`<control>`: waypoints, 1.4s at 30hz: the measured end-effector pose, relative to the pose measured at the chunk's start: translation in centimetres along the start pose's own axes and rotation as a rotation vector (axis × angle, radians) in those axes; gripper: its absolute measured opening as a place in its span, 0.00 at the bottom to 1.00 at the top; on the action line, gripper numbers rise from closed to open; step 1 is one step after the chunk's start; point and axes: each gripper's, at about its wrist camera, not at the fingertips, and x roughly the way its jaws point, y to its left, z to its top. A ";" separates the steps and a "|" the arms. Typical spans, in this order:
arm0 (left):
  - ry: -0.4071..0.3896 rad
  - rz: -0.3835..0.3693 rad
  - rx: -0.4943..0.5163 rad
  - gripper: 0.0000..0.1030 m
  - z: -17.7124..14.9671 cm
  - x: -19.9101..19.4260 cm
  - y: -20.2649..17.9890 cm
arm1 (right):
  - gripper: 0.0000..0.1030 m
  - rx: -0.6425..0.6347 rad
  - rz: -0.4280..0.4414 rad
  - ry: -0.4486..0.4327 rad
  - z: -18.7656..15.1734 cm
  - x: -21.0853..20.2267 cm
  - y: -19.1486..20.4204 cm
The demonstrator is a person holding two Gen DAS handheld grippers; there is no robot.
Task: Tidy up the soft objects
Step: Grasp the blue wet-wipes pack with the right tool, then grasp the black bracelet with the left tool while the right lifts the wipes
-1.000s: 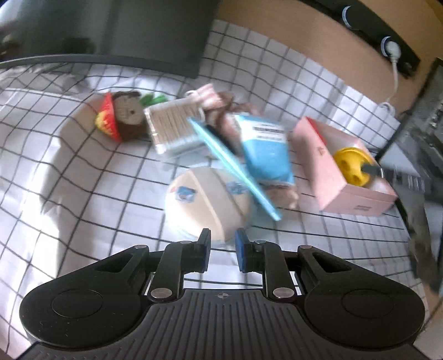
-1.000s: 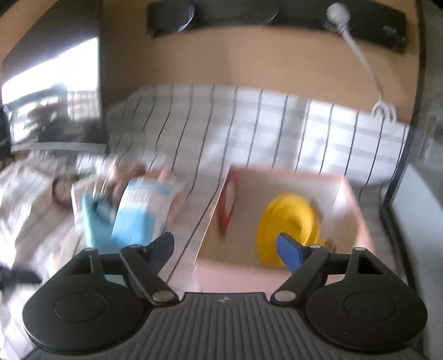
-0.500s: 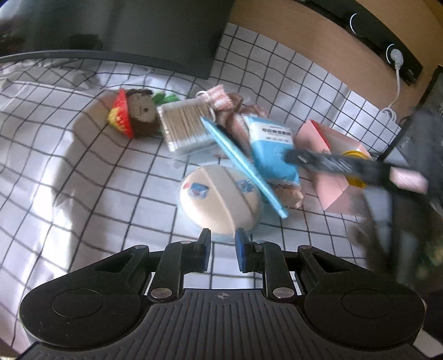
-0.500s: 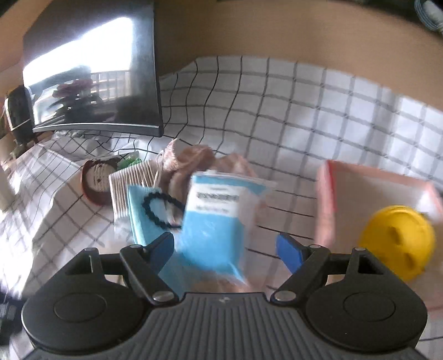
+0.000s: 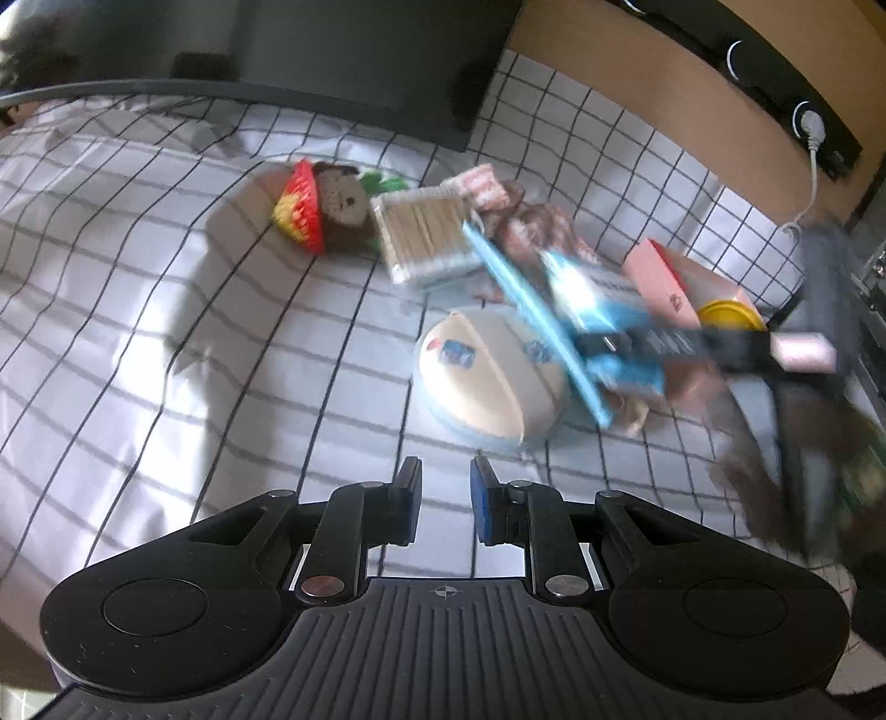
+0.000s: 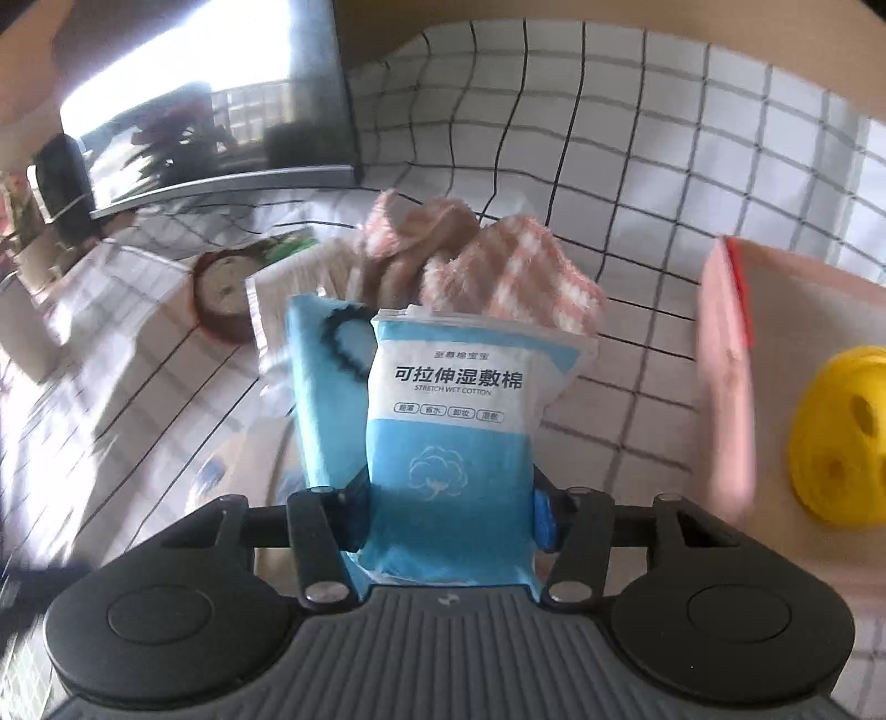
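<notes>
My right gripper is shut on a blue and white pack of wet cotton, which fills the space between its fingers; it shows blurred in the left wrist view. Behind it lie a pink checked cloth and a flat blue pouch. A pink box at the right holds a yellow ball. My left gripper is shut and empty, just in front of a round beige pouch.
A knitted toy and a clear box of cotton swabs lie on the checked tablecloth. A dark monitor stands at the back. A power strip hangs on the wooden wall.
My right gripper has swung left from the pink box to the pile and closed on the wet cotton pack. My left gripper has stayed shut, shifting only slightly.
</notes>
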 end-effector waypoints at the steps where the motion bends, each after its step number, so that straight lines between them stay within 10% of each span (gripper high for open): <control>1: -0.005 -0.009 0.003 0.20 0.5 0.2 -0.2 | 0.50 -0.004 -0.002 -0.013 -0.7 -1.4 0.0; 17: -0.007 -0.030 -0.098 0.20 13.3 8.7 -3.3 | 0.55 0.056 -0.176 -0.043 -10.3 -10.6 -3.1; 31: 0.243 0.140 0.225 0.19 13.3 17.6 -6.7 | 0.62 0.117 -0.292 -0.076 -12.9 -13.8 -5.5; 42: 0.150 -0.174 0.368 0.11 7.9 11.0 -10.8 | 0.62 0.078 -0.293 -0.107 -12.3 -13.9 -5.1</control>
